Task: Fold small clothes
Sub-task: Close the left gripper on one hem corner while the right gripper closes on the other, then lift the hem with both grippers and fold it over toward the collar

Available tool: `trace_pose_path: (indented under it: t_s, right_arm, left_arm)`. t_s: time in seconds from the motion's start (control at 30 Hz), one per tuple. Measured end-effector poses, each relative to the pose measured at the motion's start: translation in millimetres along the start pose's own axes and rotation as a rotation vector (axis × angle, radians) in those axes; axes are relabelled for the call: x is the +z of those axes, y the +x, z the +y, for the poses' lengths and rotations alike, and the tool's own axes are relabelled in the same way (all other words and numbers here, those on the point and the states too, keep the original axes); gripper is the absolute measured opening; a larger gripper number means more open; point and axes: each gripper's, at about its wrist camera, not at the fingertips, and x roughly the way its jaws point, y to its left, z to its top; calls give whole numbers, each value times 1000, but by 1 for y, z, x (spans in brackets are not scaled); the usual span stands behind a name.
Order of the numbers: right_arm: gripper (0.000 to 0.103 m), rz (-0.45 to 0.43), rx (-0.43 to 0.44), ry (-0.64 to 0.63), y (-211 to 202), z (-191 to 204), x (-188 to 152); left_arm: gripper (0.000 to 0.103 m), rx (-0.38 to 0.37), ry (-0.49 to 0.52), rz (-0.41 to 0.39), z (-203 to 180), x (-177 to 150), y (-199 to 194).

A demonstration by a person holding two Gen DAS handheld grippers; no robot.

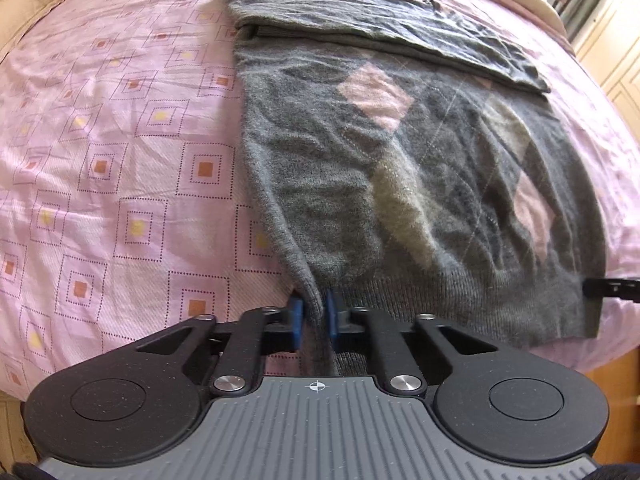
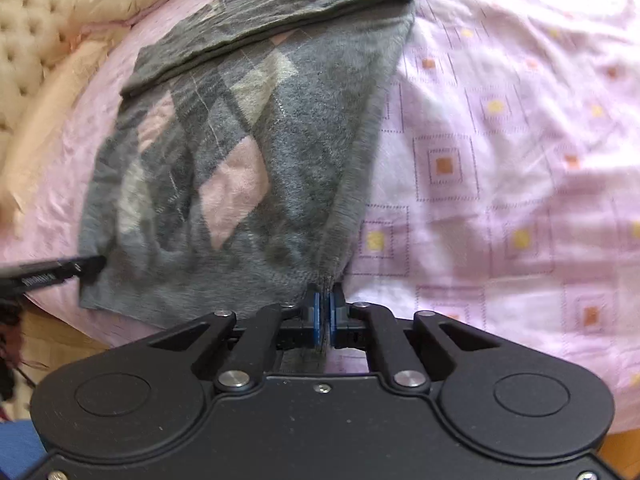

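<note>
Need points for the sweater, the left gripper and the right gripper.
sweater (image 1: 400,168), left wrist view, on the argyle front panel.
left gripper (image 1: 314,320), left wrist view, midway between the blue pads, shut on the hem corner.
right gripper (image 2: 325,312), right wrist view, midway between the blue pads, shut on the other hem corner.

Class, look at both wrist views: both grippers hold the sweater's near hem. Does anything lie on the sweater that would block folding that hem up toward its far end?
Nothing visible. Both the left hand-held gripper and right hand-held gripper pinch the sweater hem; only its own folded-over sleeve lies across the far end.
</note>
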Motion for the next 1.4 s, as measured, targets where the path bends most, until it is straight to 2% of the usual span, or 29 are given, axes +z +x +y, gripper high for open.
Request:
trace_pose_path:
  t_s: [0.2, 0.47, 0.7, 0.93, 1.1, 1.23, 1.4]
  right_arm:
    - [10, -19, 70, 29, -11, -1, 5]
    - [10, -136, 153, 55, -54, -2, 38]
    - [10, -301, 205, 110, -87, -4, 100]
    - [10, -446, 220, 192, -81, -8, 186]
    - [10, -460, 152, 218, -44, -6, 250]
    - [10, -423, 79, 264, -3, -11, 290]
    - [10, -348, -17, 281, 43, -19, 319]
  left_arm:
    - [5, -31, -99, -30, 9, 2, -10]
    - [5, -111, -194, -188, 12, 35, -57]
    - [5, -149, -242, -347, 10, 98, -86]
    - [5, -155, -269, -460, 20, 181, -77]
    - [5, -141, -246, -454, 22, 239, -40]
    - [5, -120, -243, -391, 28, 270, 4]
    - [5, -74, -206, -304, 36, 297, 50]
